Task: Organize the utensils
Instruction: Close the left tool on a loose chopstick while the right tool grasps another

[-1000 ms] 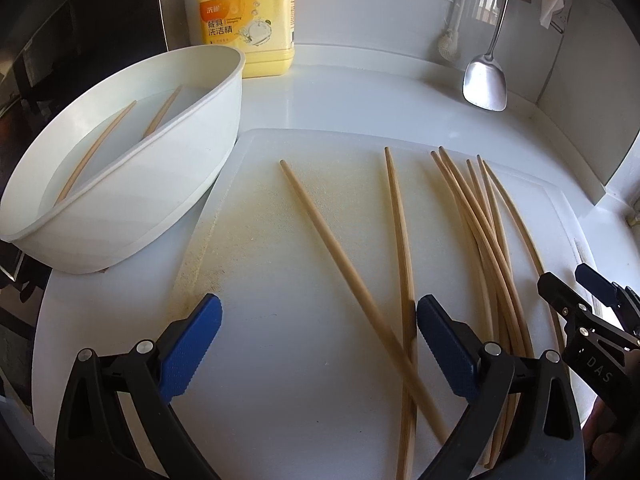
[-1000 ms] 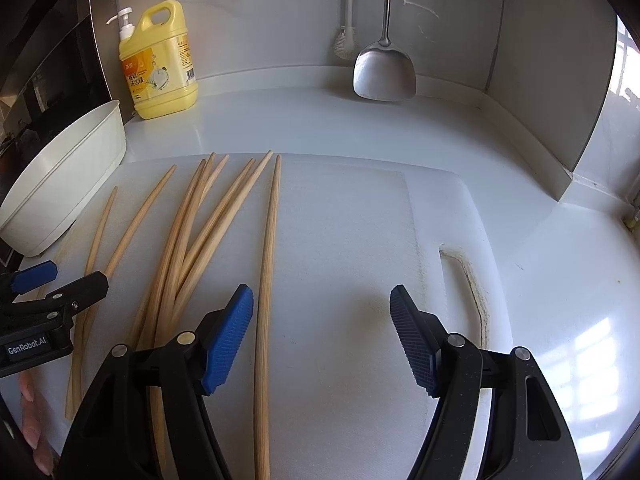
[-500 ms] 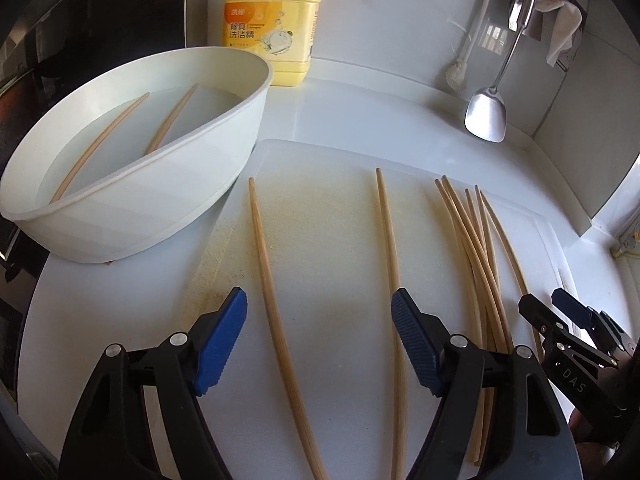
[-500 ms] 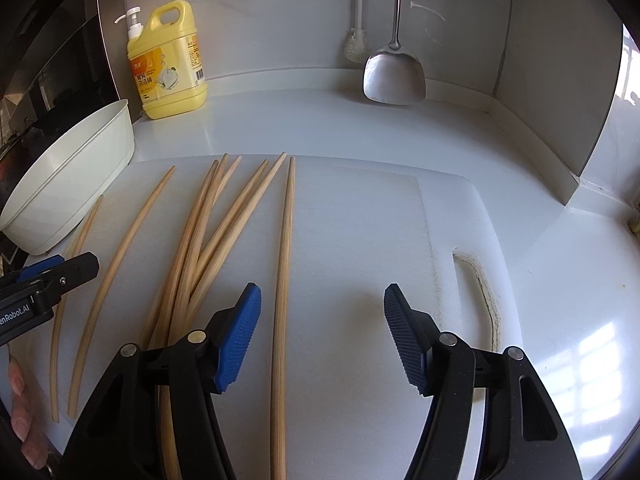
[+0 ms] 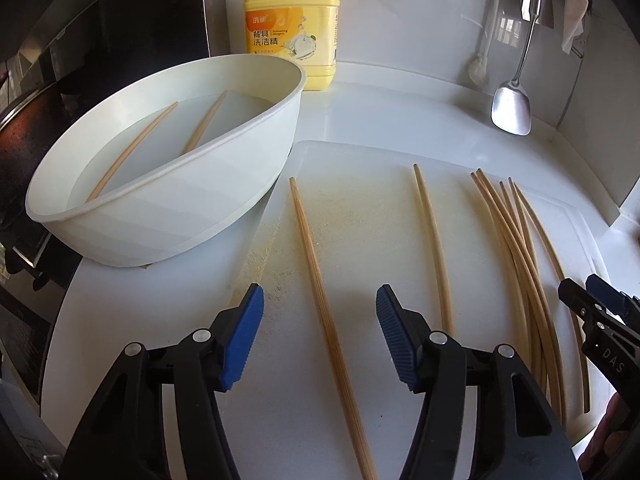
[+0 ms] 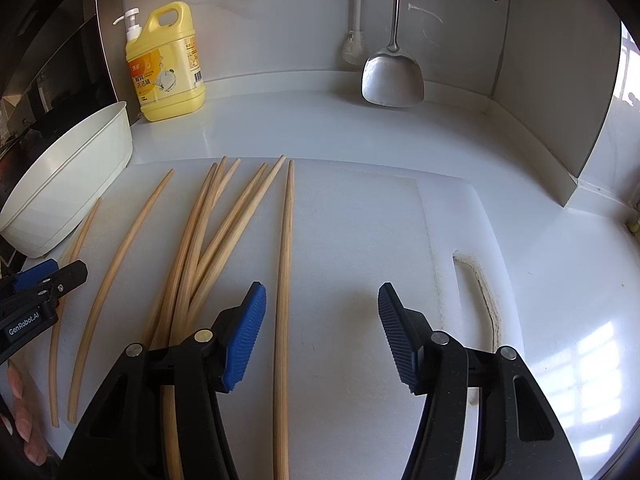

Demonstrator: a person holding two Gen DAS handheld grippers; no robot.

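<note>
Left gripper (image 5: 320, 338): jaws spread and closing, blue pads apart; one chopstick (image 5: 320, 280) lies between them on the cutting board (image 5: 360, 208), touched by neither pad.
Right gripper (image 6: 322, 334): jaws spread and closing; a single chopstick (image 6: 285, 280) lies between the pads, just beside the left pad, not pinched.
Chopstick axes: both run lengthwise away from the grippers toward the board's far edge, thin tips at the far end.
Other chopsticks: a lone one (image 5: 434, 248) lies right of the left gripper; a loose bundle (image 6: 208, 248) of overlapping sticks lies nearer the board's right side in the left wrist view, fanned at the far tips.
Basin (image 5: 192, 216): white, oval, at the board's left edge, touching or overlapping it; two chopsticks (image 5: 132, 152) rest inside, seemingly in water.
Around: a yellow detergent bottle (image 5: 292, 32) stands at the counter's back edge behind the basin; a metal spatula (image 6: 393, 76) hangs against the back wall near the corner.
In the way: nothing lies between either pair of pads and its stick; the bundle sits just left of the right gripper's left finger.
Hidden: the near ends of the sticks run under the gripper bodies and off the bottom edge; how many sticks the bundle holds is hard to count.
Person: fingertips (image 6: 20, 408) show at the left edge of the right wrist view.
</note>
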